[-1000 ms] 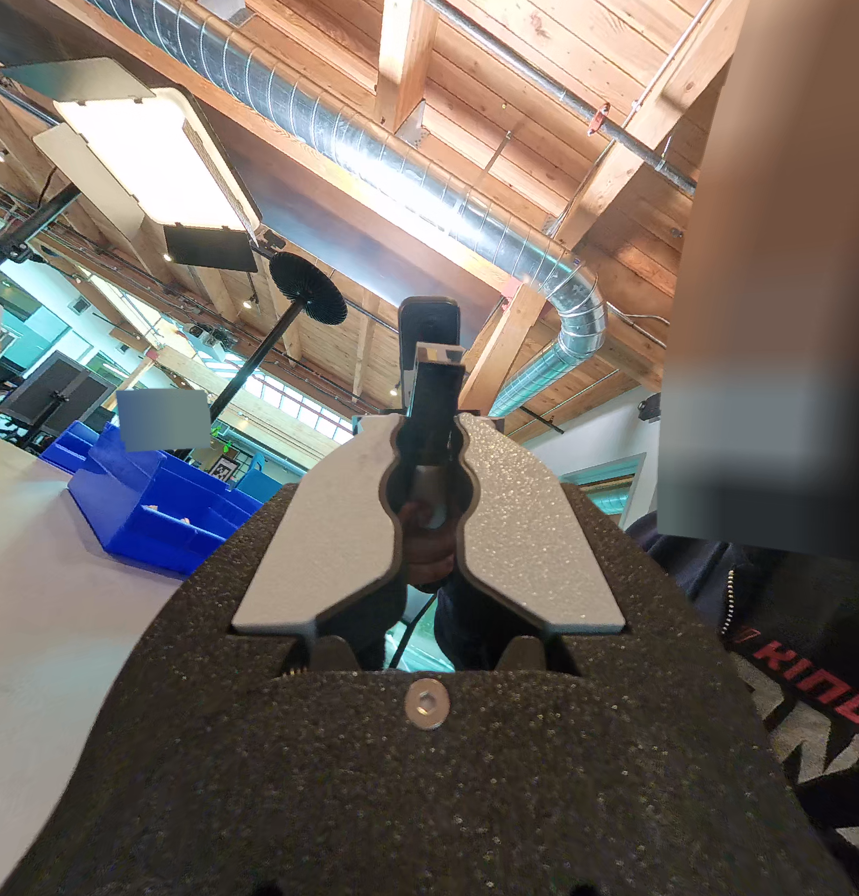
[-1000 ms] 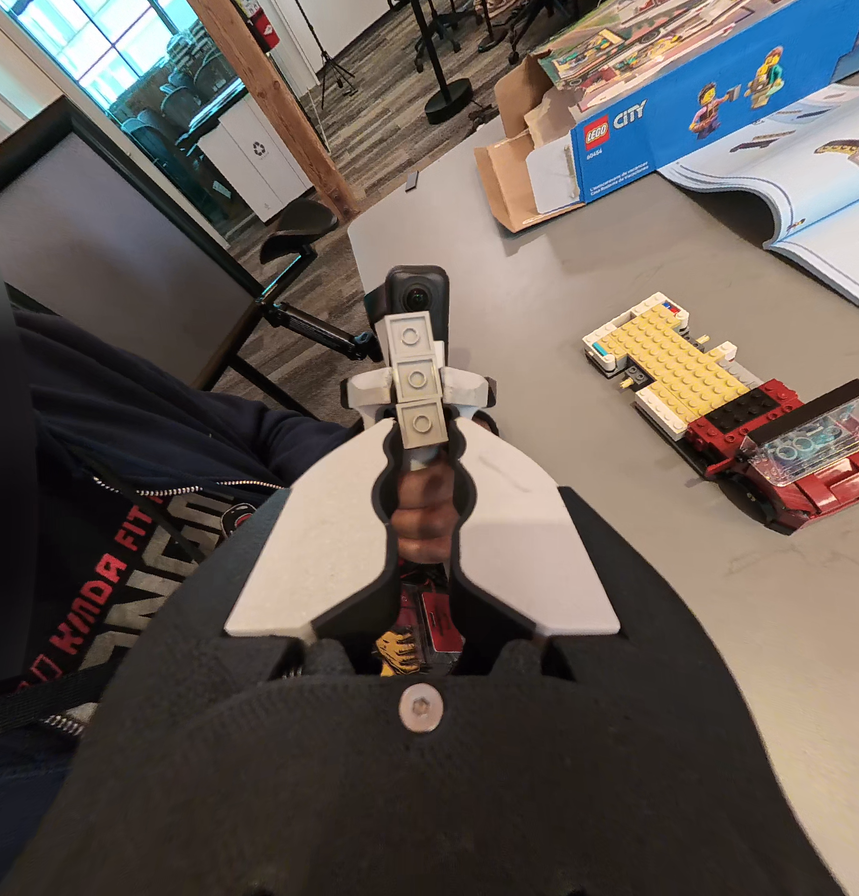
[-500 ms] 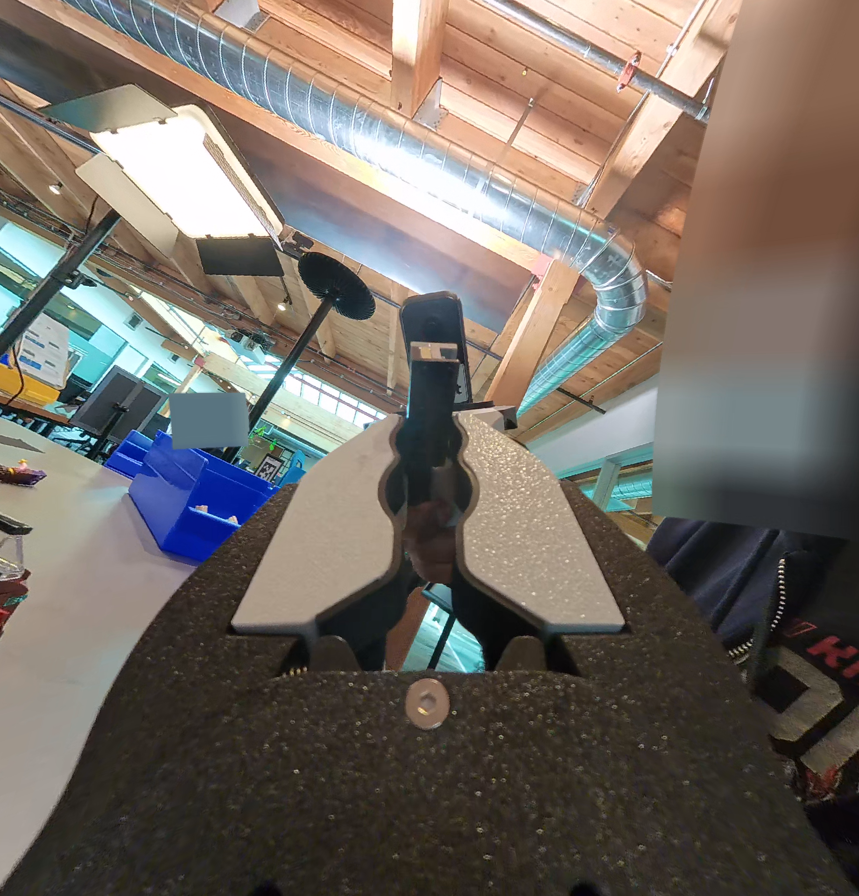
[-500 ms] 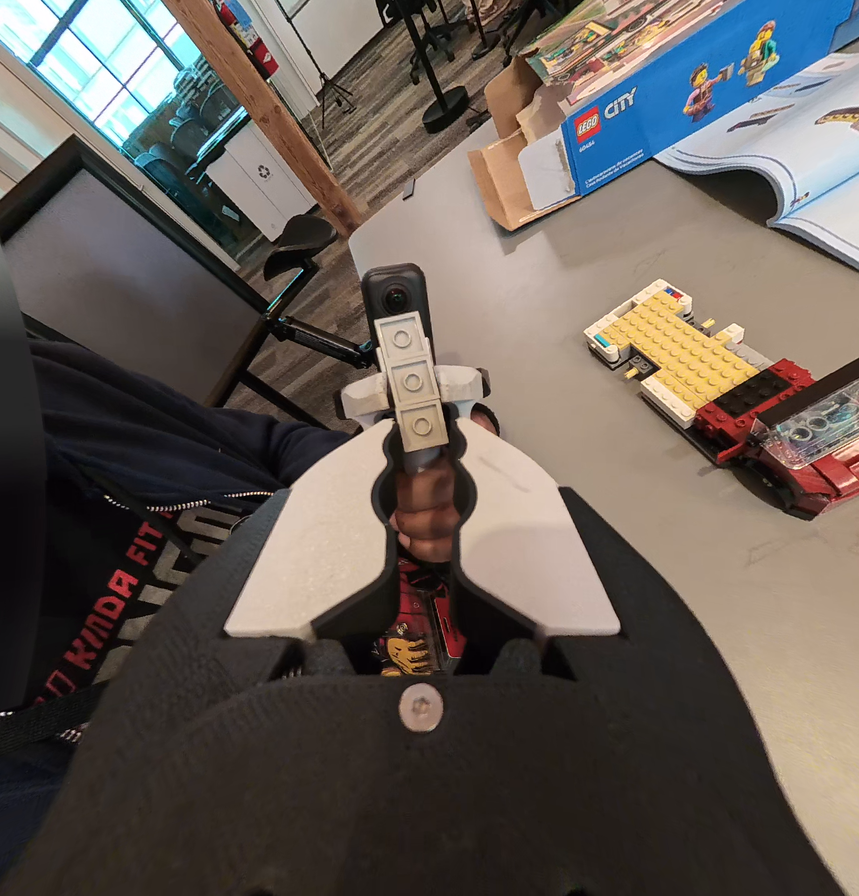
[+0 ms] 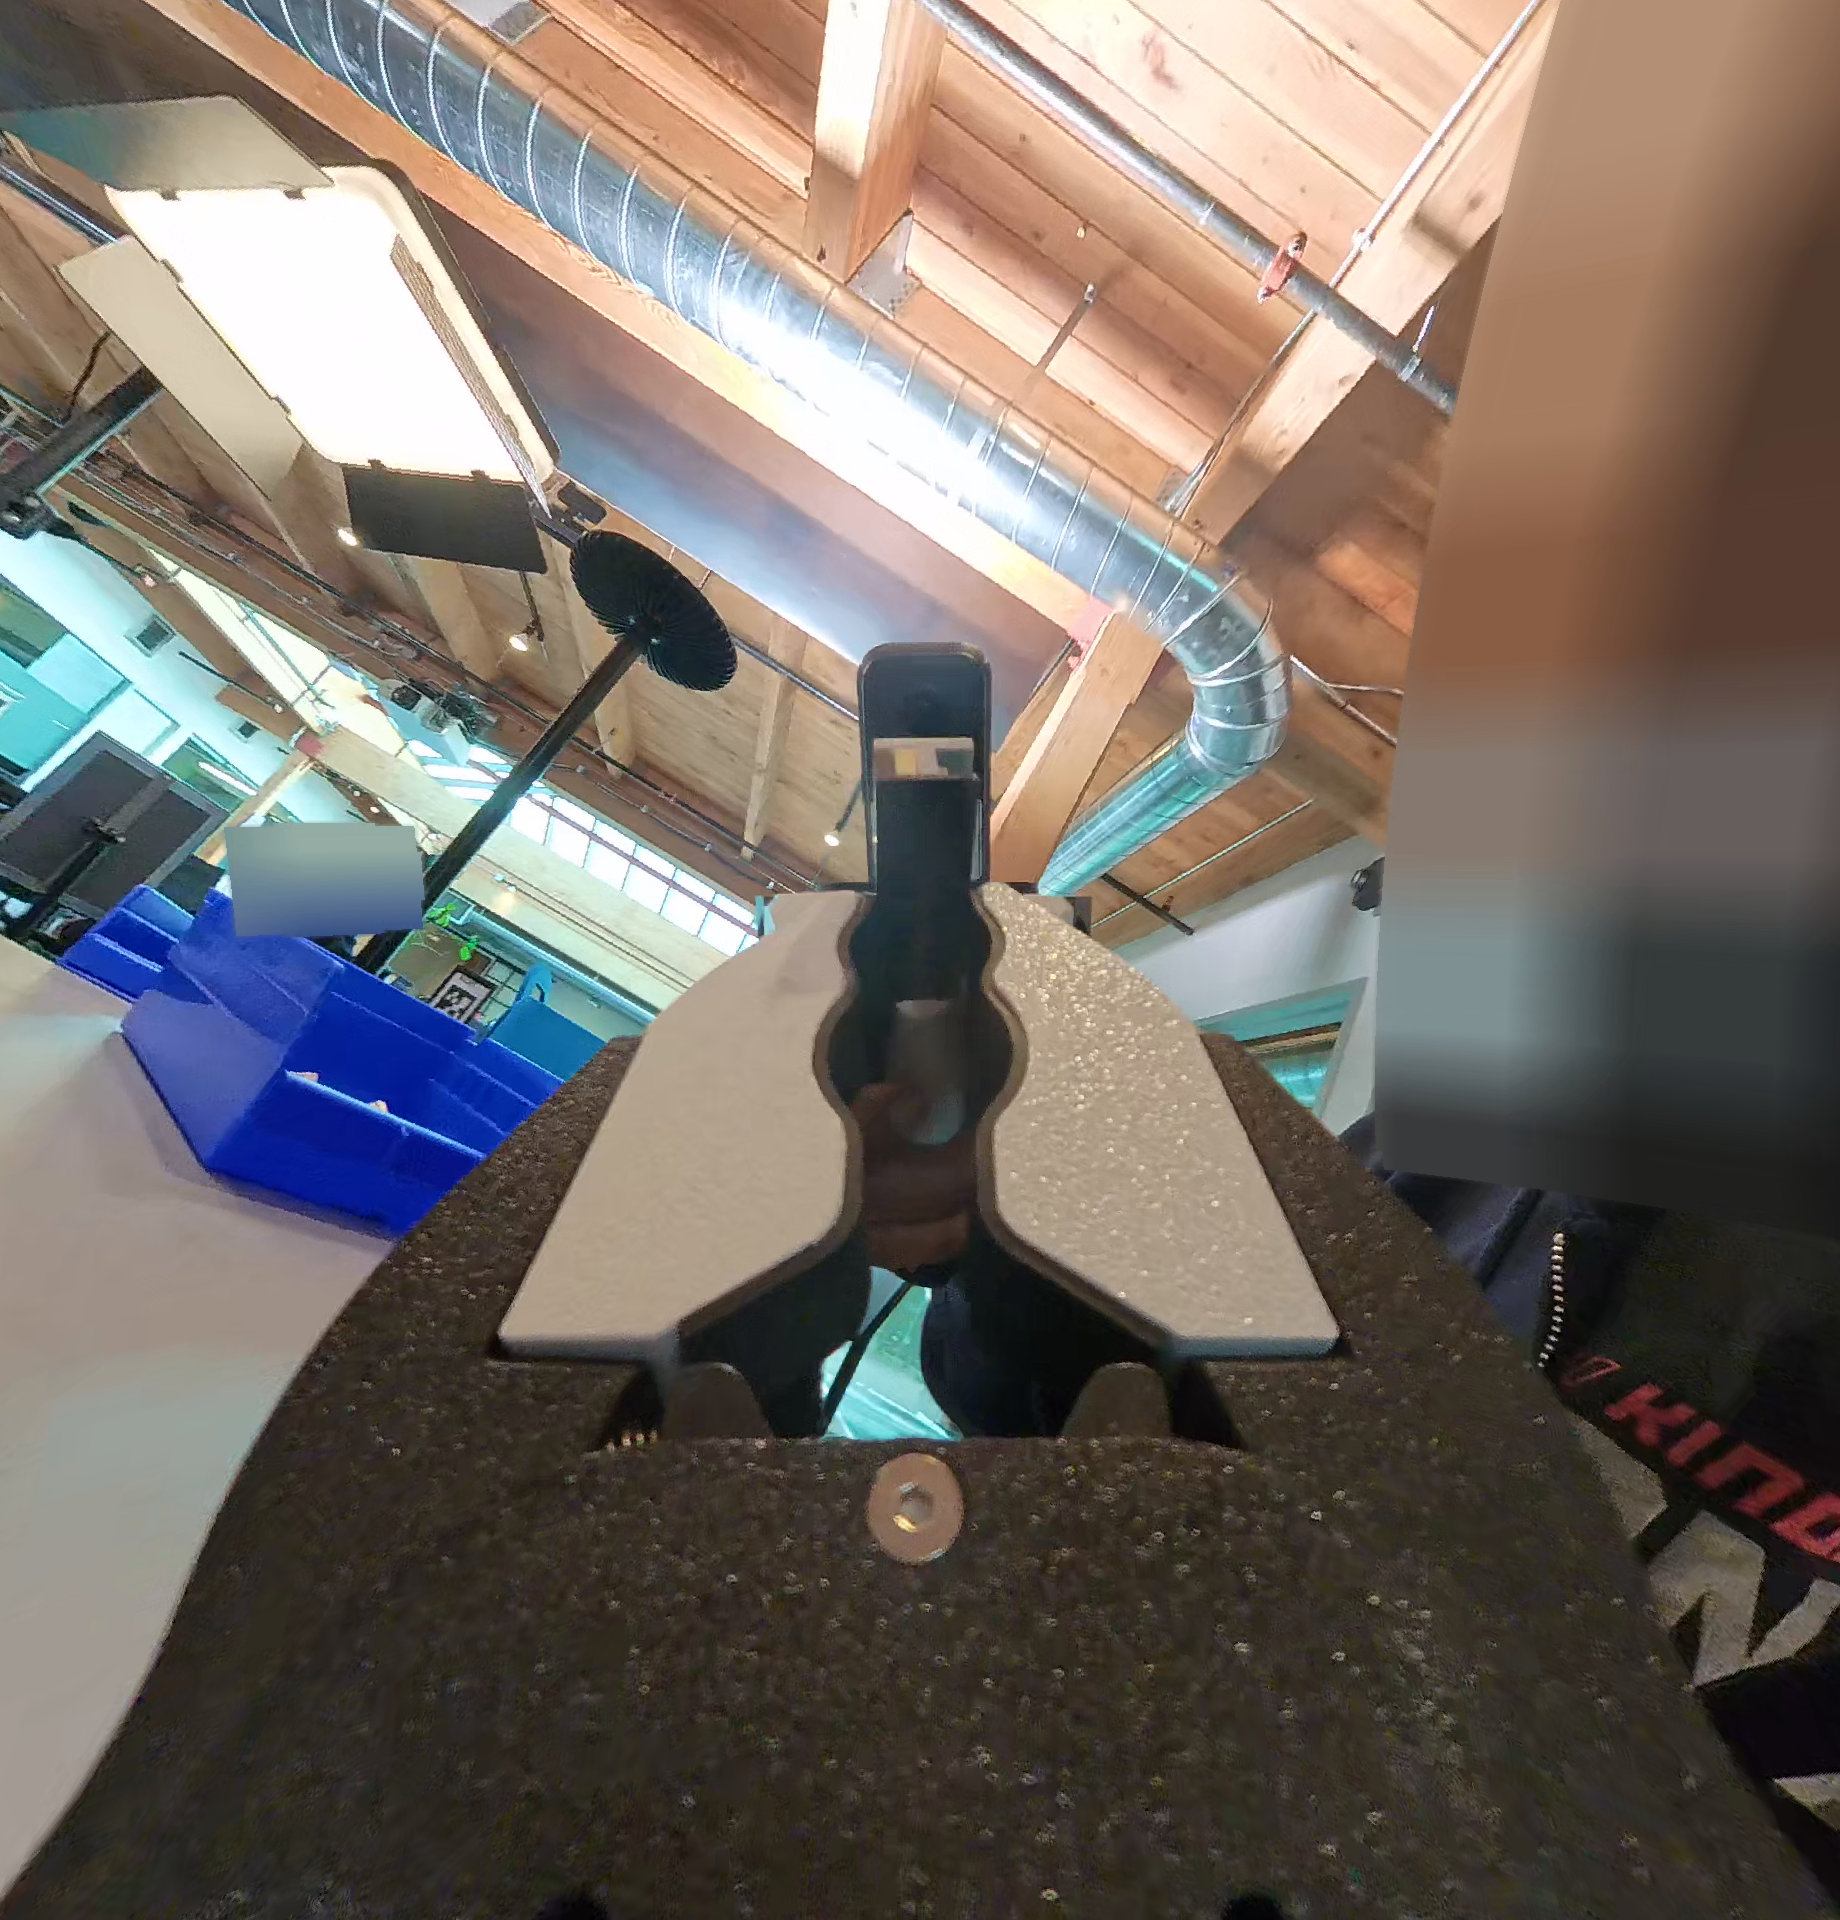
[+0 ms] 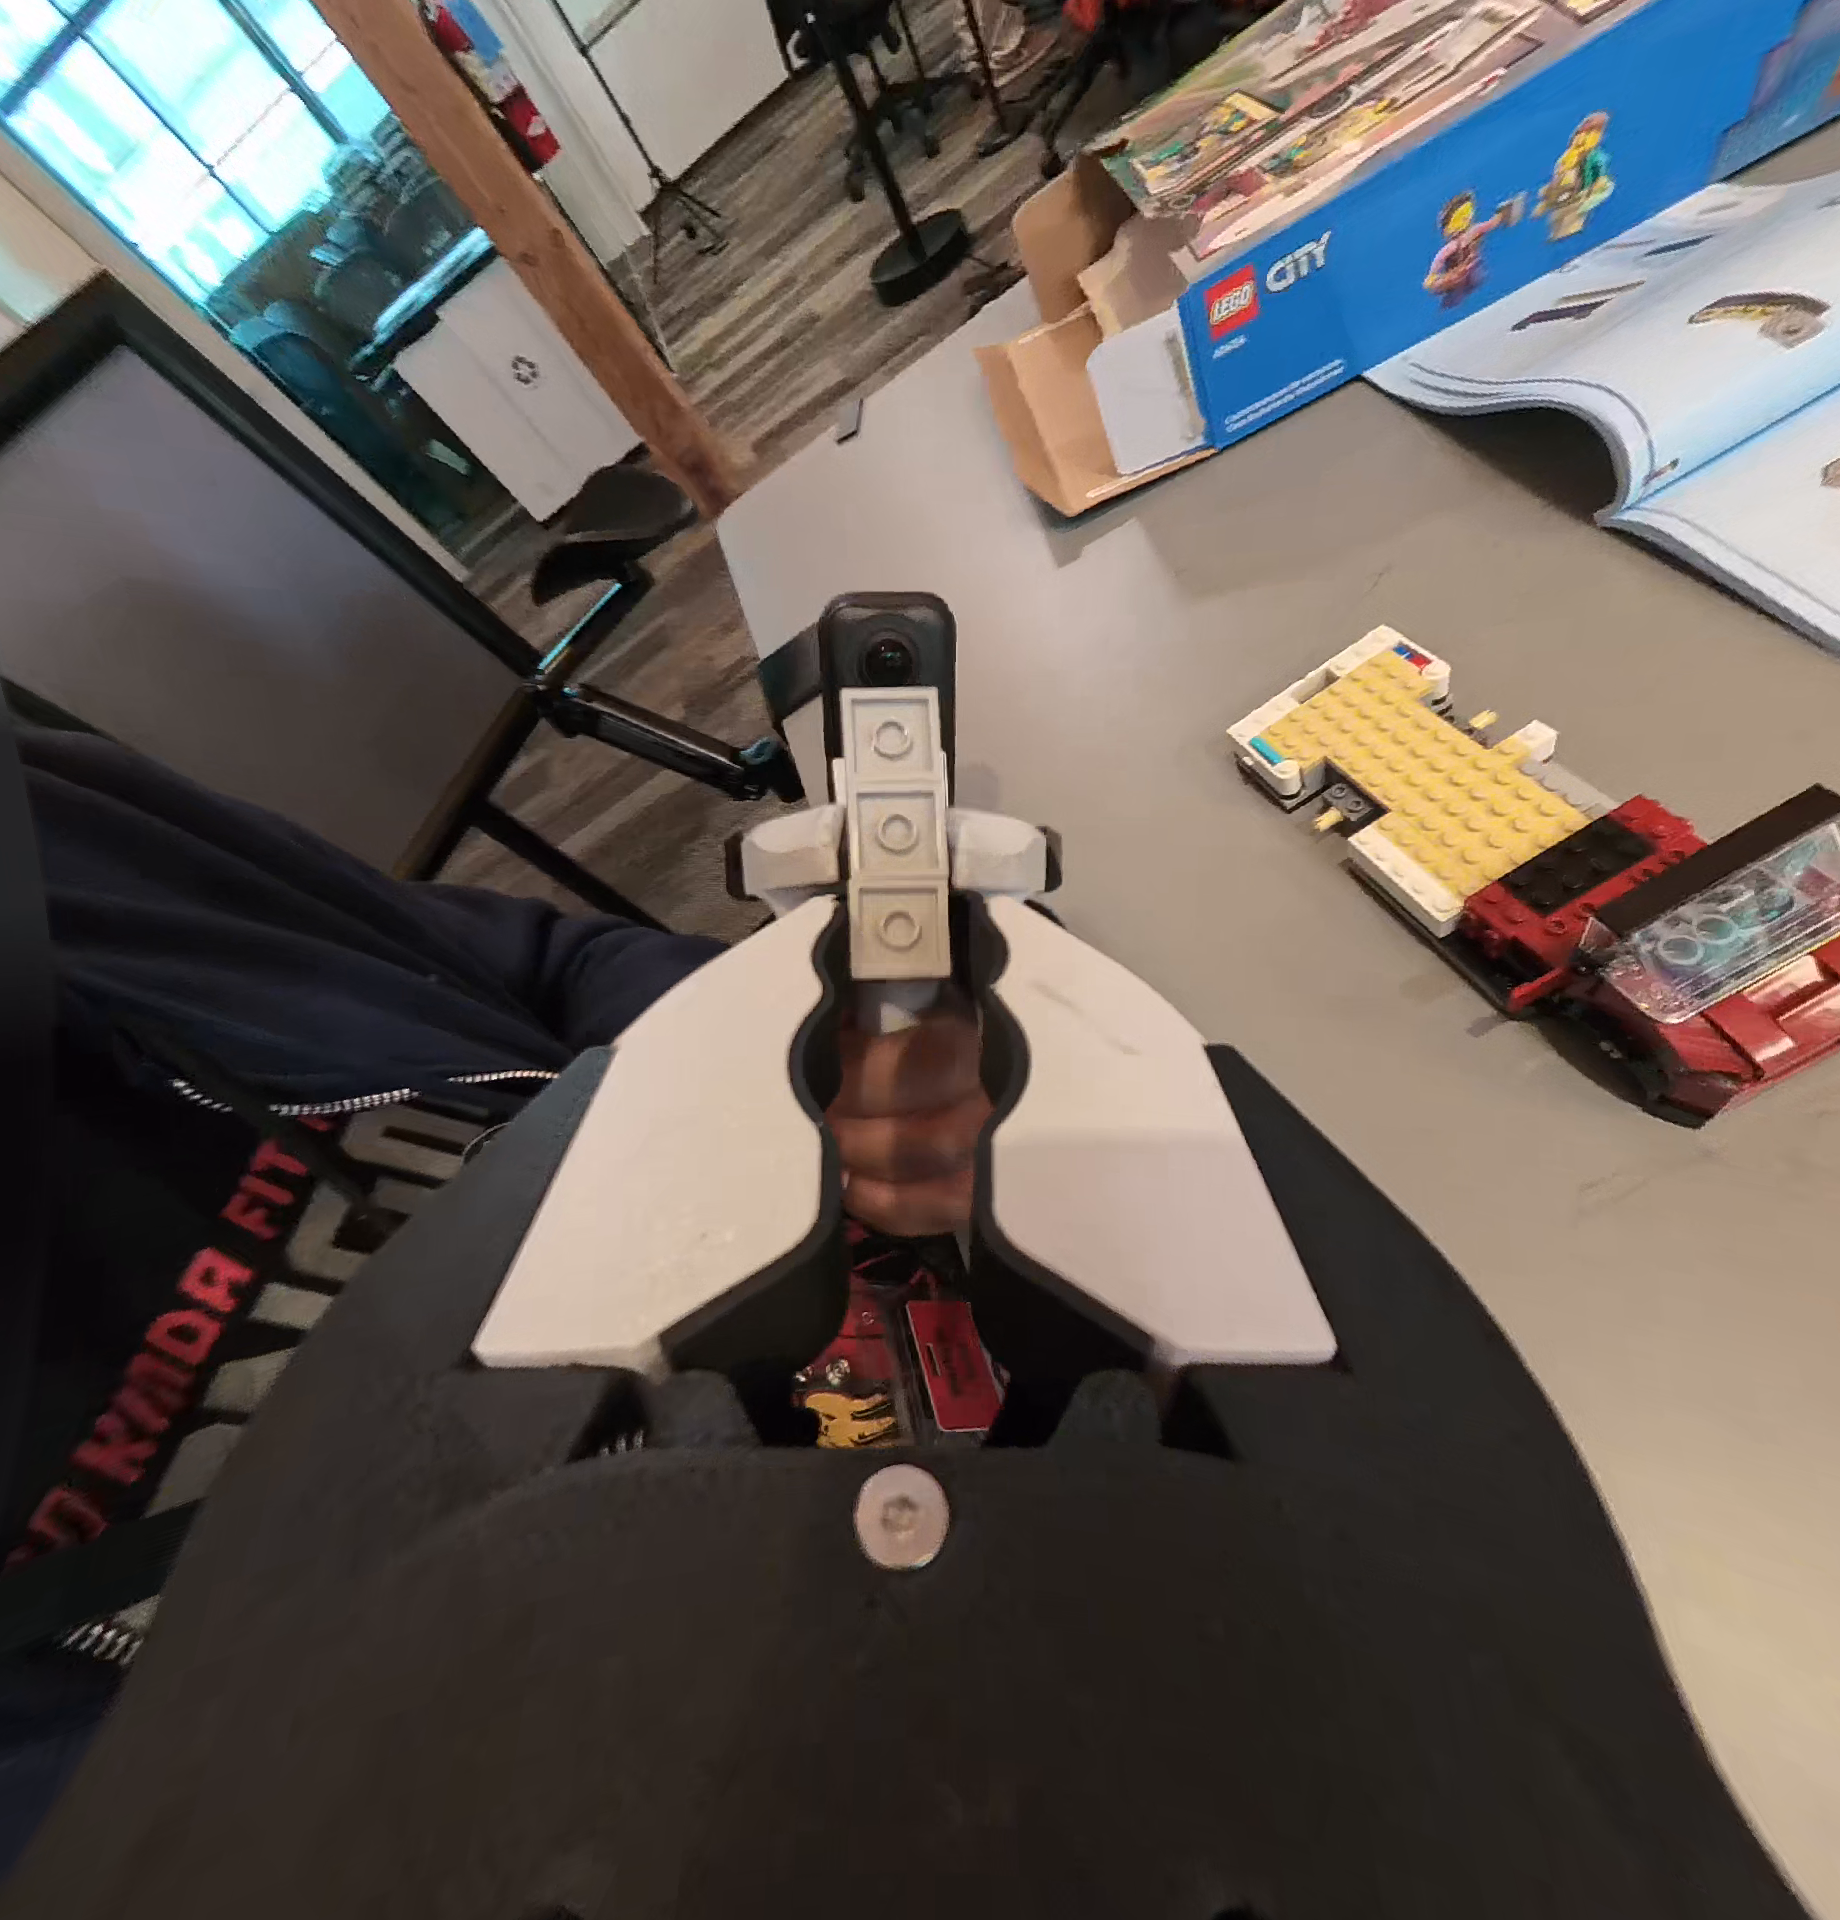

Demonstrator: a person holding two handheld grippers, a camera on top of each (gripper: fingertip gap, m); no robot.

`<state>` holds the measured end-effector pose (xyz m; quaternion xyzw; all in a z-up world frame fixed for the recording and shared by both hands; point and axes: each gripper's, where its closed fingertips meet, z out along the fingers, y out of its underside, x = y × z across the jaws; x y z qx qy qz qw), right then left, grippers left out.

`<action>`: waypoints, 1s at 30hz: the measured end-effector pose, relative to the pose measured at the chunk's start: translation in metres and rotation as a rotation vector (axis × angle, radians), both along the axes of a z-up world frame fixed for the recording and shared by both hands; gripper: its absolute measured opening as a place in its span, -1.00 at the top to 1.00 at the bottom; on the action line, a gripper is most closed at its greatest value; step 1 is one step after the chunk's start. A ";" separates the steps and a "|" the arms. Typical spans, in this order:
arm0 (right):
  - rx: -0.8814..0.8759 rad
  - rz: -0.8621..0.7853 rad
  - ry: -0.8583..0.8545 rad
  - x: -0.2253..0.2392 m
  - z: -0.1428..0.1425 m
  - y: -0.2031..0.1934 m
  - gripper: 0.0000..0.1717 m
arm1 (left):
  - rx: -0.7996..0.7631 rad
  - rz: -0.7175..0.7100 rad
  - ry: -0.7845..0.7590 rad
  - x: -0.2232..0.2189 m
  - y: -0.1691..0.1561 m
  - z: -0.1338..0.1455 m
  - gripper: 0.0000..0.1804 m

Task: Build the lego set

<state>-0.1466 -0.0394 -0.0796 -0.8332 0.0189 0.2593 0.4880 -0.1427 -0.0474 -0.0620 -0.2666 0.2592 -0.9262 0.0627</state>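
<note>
**Left gripper clamped on grey brick stack; right gripper slack around it**

Left gripper [image 5: 921, 904] pointed up toward the ceiling, and its fingers pinched a grey brick stack [image 5: 921, 831] that stood out past the tips at 12 o'clock. In the right wrist view the same stack [image 6: 893, 831] showed three studded faces in a row. The left gripper's white fingers [image 6: 791, 854] pressed on its middle section from both sides. Right gripper [image 6: 900, 935] stood spread around the near end of the stack, with a dark sliver visible on each side.

Surface: a grey table [image 6: 1311, 1299] carried a yellow, white and red brick vehicle [image 6: 1518, 862] at 3 o'clock. A blue carton [image 6: 1415, 239] and an open booklet [image 6: 1726, 416] lay at 1 to 2 o'clock. Blue bins [image 5: 303, 1091] stood at 9 o'clock in the left wrist view.

Room: timber ceiling beams, a silver duct [image 5: 791, 312] and a lit panel [image 5: 313, 332] were overhead. A wooden post [image 6: 542, 260] and plank flooring lay beyond the table.
</note>
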 end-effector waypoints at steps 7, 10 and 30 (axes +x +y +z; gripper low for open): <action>0.000 -0.022 0.001 -0.001 -0.004 0.004 0.69 | -0.076 -0.051 0.009 0.000 0.002 -0.001 0.82; 0.014 -0.028 0.007 -0.001 -0.002 0.003 0.65 | -0.099 -0.048 0.015 0.002 0.005 -0.002 0.82; 0.271 -0.187 0.248 -0.008 0.012 -0.001 0.72 | -0.092 0.055 -0.110 -0.012 0.008 0.005 0.82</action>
